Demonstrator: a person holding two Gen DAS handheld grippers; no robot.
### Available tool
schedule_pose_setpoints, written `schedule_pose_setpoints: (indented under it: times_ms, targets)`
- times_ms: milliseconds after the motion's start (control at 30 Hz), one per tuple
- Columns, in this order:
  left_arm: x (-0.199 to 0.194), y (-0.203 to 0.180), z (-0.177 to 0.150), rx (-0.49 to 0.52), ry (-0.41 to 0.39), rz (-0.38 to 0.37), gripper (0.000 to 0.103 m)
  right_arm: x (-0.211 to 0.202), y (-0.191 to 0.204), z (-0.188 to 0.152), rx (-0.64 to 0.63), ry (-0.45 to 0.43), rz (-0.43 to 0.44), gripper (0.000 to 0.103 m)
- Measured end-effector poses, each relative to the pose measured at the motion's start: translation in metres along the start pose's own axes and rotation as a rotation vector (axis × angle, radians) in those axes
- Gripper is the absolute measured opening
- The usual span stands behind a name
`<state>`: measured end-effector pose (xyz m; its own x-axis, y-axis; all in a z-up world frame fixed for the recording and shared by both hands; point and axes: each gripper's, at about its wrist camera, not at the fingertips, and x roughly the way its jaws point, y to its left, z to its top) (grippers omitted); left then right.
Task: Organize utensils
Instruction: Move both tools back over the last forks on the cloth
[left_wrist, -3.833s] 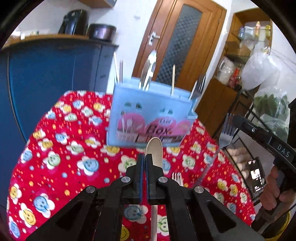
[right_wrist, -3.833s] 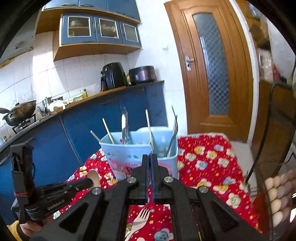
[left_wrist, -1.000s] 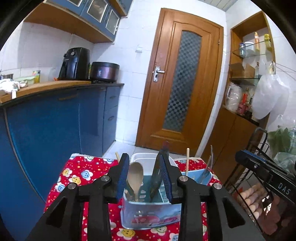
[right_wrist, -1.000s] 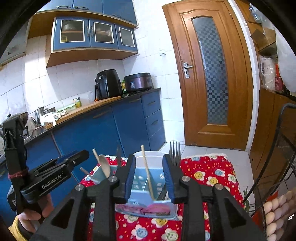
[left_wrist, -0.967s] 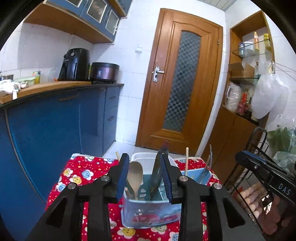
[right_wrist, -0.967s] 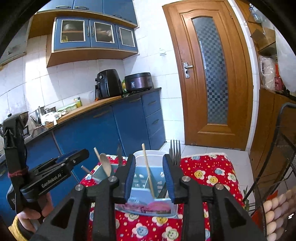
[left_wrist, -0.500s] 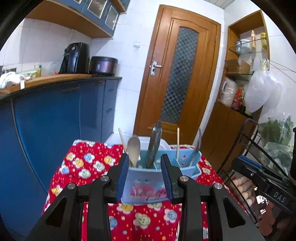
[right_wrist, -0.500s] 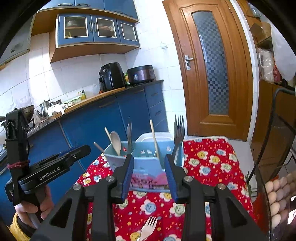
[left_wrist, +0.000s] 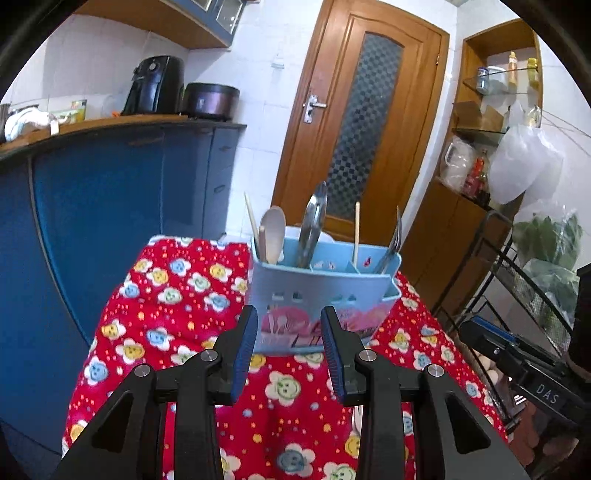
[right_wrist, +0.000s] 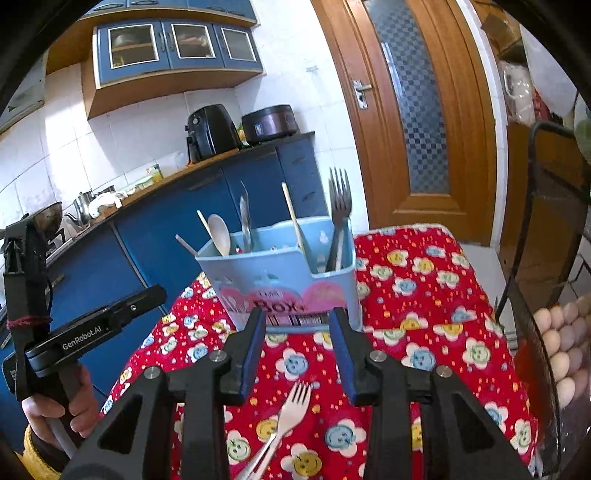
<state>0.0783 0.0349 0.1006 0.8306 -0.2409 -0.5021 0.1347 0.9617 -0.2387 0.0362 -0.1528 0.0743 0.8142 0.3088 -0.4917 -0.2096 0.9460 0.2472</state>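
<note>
Both grippers are sinking back toward the cloth, the wooden spoon (left_wrist: 272, 233) and the fork (right_wrist: 340, 214) now standing in the caddy (right_wrist: 284, 273); the right gripper (right_wrist: 298, 334) is empty, jaws just opening and part-open, and the left gripper (left_wrist: 289, 338) is likewise empty and part-open. A loose fork (right_wrist: 282, 428) is lying just beneath the right gripper, tines pointing ahead toward the caddy, handle running back under it, so the right hand is nearer. Only the right wrist view is showing this fork whole

The left gripper (left_wrist: 289, 350), black with blue pads, has its jaws parted and empty. The right gripper (right_wrist: 297, 345) of the same build has just been opening, nothing between its jaws. A person's hand (right_wrist: 55, 410) grasps the left gripper's handle.
</note>
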Motion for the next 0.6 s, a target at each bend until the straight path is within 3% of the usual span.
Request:
schedule_pose_setpoints:
  times_ms: [600]
  targets:
    - [0.018, -0.01, -0.047, 0.007, 0.172, -0.017, 0.036, 0.017, -0.016, -0.049, 0.073, 0.153, -0.011, 0.039]
